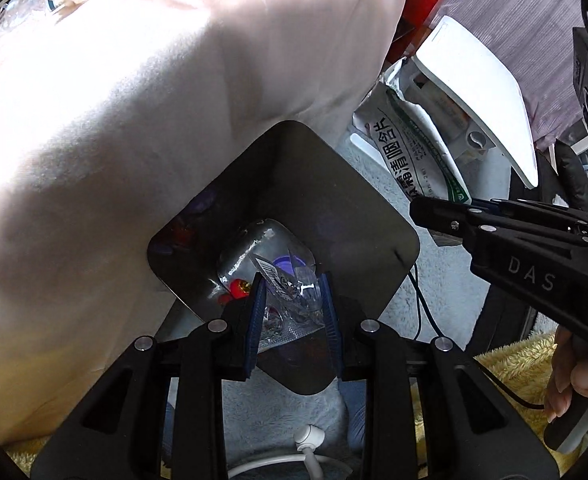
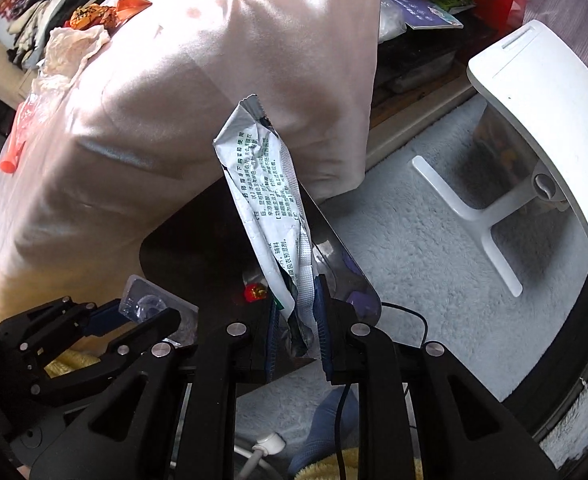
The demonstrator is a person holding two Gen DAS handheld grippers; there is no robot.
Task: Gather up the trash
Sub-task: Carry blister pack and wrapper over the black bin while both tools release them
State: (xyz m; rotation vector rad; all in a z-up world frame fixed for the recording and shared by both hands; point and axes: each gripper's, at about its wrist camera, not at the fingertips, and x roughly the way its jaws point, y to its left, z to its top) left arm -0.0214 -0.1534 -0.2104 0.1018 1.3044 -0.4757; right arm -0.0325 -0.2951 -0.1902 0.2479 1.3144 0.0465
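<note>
Your left wrist camera looks down along its fingers, close above the dark tray [image 1: 334, 216], with the pink cloth [image 1: 154, 120] filling its left; your right wrist camera sits just beside, facing the same tray [image 2: 198, 240] and cloth [image 2: 174, 120]; both share the white stool [image 1: 474, 92] [image 2: 542, 120] and pale rug [image 2: 414, 248].
</note>
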